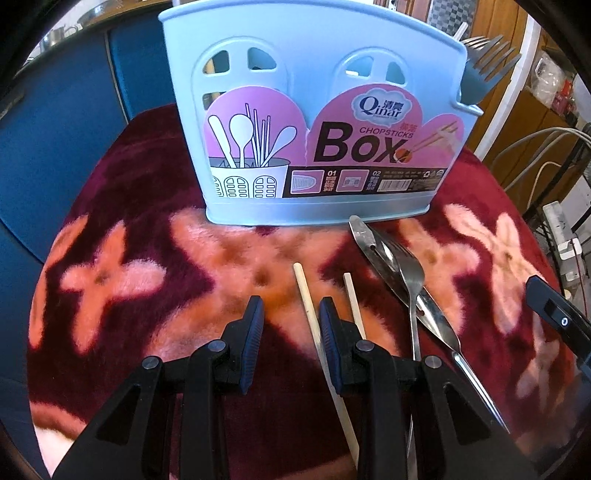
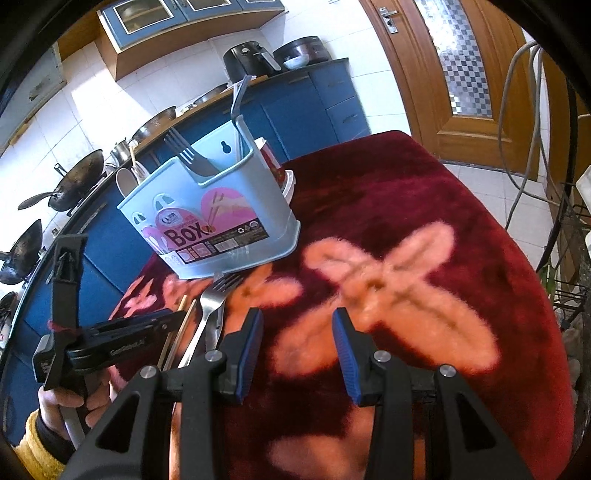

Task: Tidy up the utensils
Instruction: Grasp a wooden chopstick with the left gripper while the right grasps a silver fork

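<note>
While the left gripper [image 1: 290,325] hovers with jaws apart and empty over the chopsticks [image 1: 309,317] on the table [image 1: 122,229], it may catch only one; the fork [image 1: 410,273] lies near. The right gripper [image 2: 297,332] is open too. The box [image 1: 314,122] stands behind.

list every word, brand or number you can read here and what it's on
"Qinar", "CHOPSTICKS", "Box": label on the blue utensil holder.
"01", "02": bottom strip of that label.
"GenRobot.AI": side of the left tongs.
Chinese characters, barcode and fine print on the label: too small to read.
</note>
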Demonstrator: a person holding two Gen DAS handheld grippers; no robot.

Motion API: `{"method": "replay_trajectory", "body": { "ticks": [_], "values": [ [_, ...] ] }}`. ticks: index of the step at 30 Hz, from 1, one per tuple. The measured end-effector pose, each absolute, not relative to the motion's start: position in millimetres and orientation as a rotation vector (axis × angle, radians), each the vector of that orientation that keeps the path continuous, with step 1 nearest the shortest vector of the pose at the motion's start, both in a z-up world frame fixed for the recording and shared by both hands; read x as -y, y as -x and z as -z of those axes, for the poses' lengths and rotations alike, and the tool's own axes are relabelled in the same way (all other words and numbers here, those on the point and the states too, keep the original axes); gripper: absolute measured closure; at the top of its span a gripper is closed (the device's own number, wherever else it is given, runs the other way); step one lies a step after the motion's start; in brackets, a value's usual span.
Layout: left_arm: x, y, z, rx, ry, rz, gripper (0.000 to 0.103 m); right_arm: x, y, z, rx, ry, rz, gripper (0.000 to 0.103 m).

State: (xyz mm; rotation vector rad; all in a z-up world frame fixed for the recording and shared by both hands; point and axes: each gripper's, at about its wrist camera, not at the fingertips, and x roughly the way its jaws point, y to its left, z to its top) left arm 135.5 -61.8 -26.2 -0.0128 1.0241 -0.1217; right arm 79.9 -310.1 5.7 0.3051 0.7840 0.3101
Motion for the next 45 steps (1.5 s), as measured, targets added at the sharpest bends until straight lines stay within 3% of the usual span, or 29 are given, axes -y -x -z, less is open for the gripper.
{"method": "replay_trajectory", "body": {
  "ticks": [8,16,22,45],
  "values": [
    [65,-138,28,-1.035,-0.009,0.095,0.072,311,-84,-2,-0.796,-0.316,-0.342,0.061],
    [68,-137,24,-1.027,-0.006,0.127,0.093,312,-80,-1,-0.797,-0.326,-0.322,0.061],
    [60,-138,20,-1.023,0.047,0.162,0.1,311,-76,-6,-0.788,-0.325,-0.302,0.061],
    [-3,-114,-30,-0.823,0.21,0.16,0.101,253,-85,-21,-0.843,-0.308,-0.371,0.061]
  ]
}}
